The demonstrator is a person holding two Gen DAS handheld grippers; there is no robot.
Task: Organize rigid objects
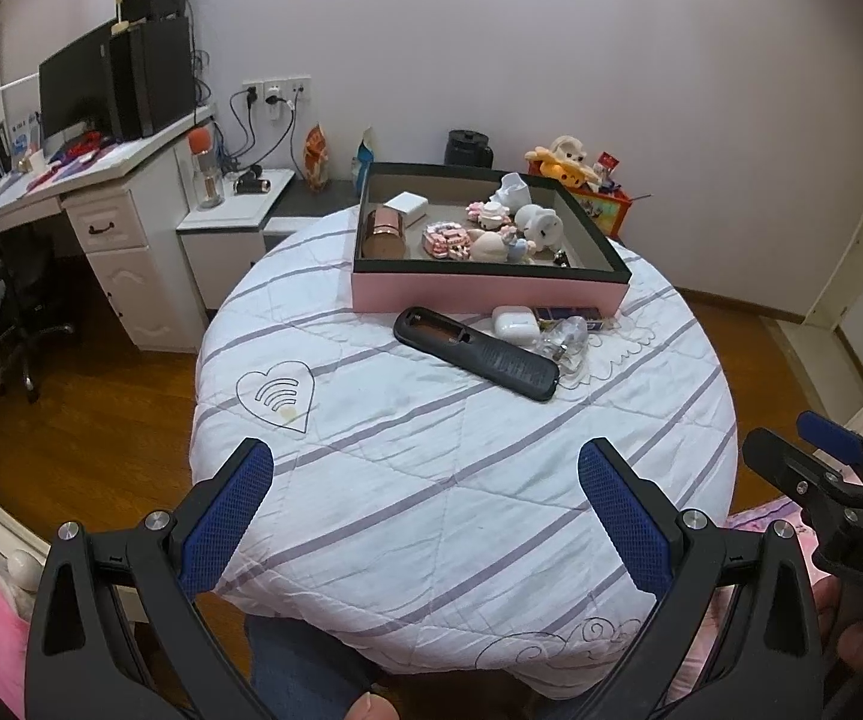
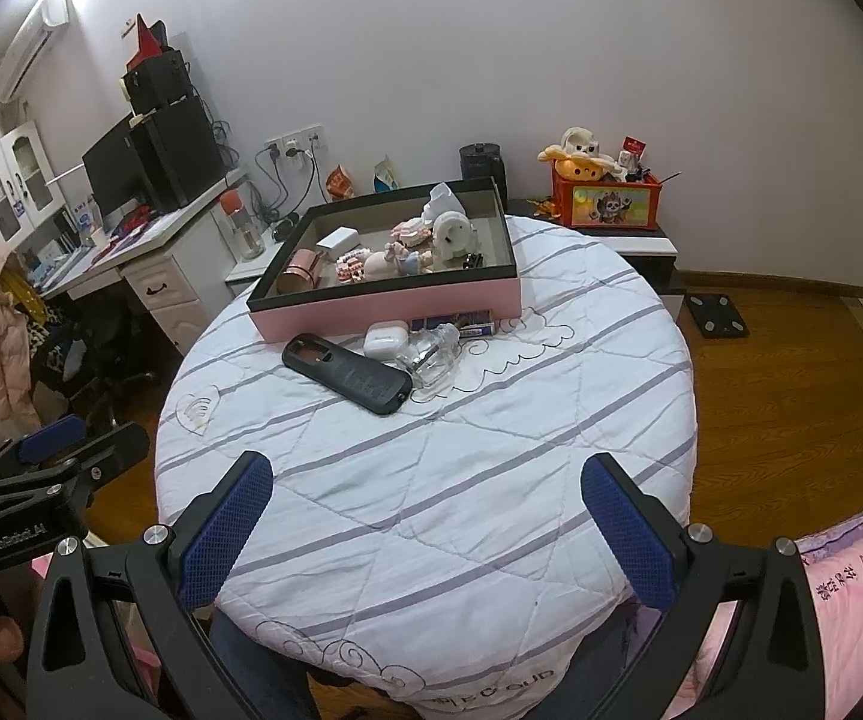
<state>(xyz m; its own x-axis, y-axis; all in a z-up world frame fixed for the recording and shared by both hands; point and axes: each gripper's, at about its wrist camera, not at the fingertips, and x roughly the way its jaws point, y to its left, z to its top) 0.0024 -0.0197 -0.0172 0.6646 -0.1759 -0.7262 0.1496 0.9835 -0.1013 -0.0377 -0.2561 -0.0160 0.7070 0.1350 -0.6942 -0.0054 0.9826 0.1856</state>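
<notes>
A pink box with a black rim point(image 1: 485, 295) point(image 2: 383, 307) stands at the far side of the round table and holds several small figurines, a white box and a copper tin. In front of it lie a black remote-shaped case point(image 1: 476, 352) point(image 2: 347, 373), a white earbud case point(image 1: 515, 322) point(image 2: 384, 339), a clear glass bottle point(image 1: 566, 341) point(image 2: 431, 354) and a dark blue flat box point(image 1: 569, 313) point(image 2: 452, 324). My left gripper point(image 1: 425, 504) is open and empty over the near table edge. My right gripper point(image 2: 425, 510) is open and empty, also near the front edge.
The round table wears a white quilted cover with grey stripes point(image 1: 431, 480) point(image 2: 431, 450). A white desk with a monitor point(image 1: 83, 90) stands at the left. A red toy crate point(image 2: 608, 204) sits behind the table at the right. A black scale point(image 2: 716, 315) lies on the wooden floor.
</notes>
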